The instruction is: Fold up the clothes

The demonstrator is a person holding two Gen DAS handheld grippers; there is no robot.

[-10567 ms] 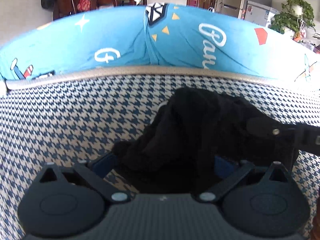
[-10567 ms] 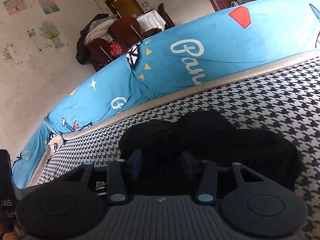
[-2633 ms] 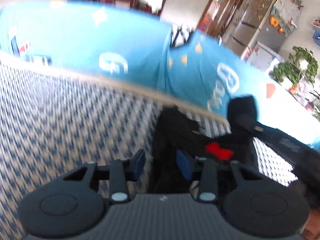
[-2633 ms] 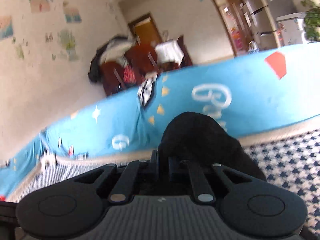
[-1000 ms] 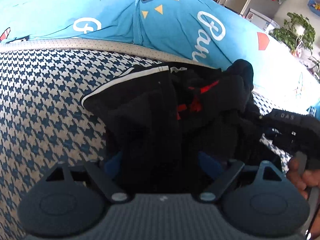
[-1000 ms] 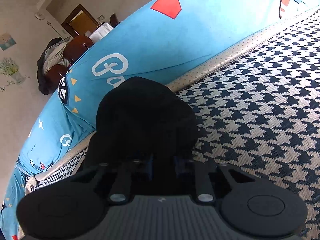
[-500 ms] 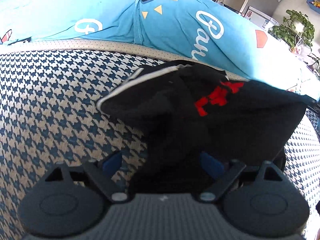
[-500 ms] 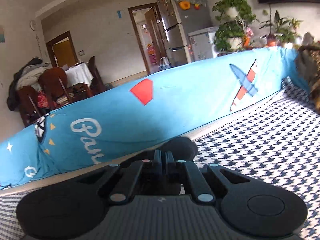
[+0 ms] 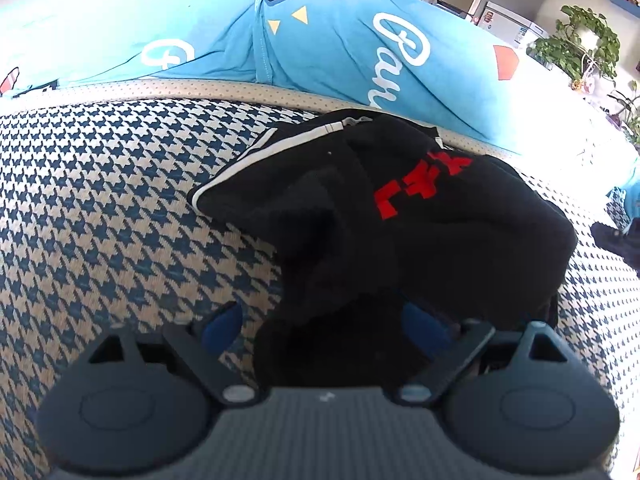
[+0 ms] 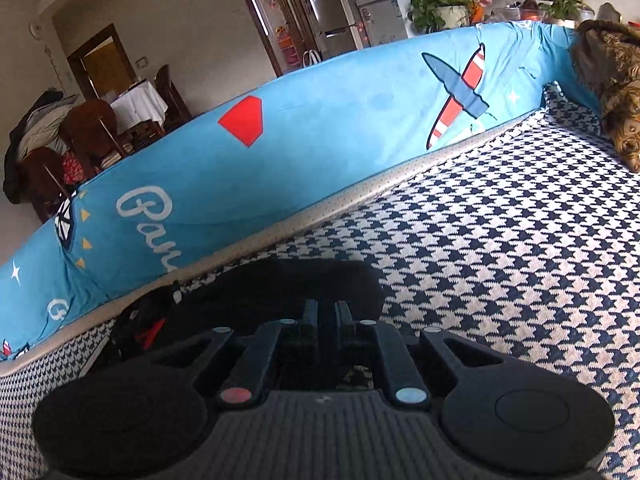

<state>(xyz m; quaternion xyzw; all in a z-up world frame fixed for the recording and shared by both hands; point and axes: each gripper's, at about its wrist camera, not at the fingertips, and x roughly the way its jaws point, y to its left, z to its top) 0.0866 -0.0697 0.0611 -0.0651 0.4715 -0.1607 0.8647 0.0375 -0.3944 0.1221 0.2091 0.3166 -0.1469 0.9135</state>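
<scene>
A black garment point(image 9: 440, 232) with a red print and a white-piped edge lies crumpled on the houndstooth sofa seat point(image 9: 100, 220). My left gripper point(image 9: 320, 322) stands open and low over its near end. The blue pads point(image 9: 222, 326) are wide apart, with a fold of the cloth lying loose between them. In the right wrist view the same garment point(image 10: 280, 284) spreads just beyond my right gripper point(image 10: 327, 308). Those jaws are almost together and opening slightly, and I see no cloth pinched between them.
A blue printed cover point(image 10: 320, 140) runs along the sofa's back edge behind the garment. A brown patterned throw point(image 10: 608, 80) sits at the far right end. Bare seat point(image 10: 500, 260) extends to the right. A dark shape point(image 9: 618, 240) shows at the left wrist view's right edge.
The garment's right part, bunched up a second ago, now lies spread to the right with the red print on top. The right gripper rose and tilted up; the cloth lump is gone from its tips.
</scene>
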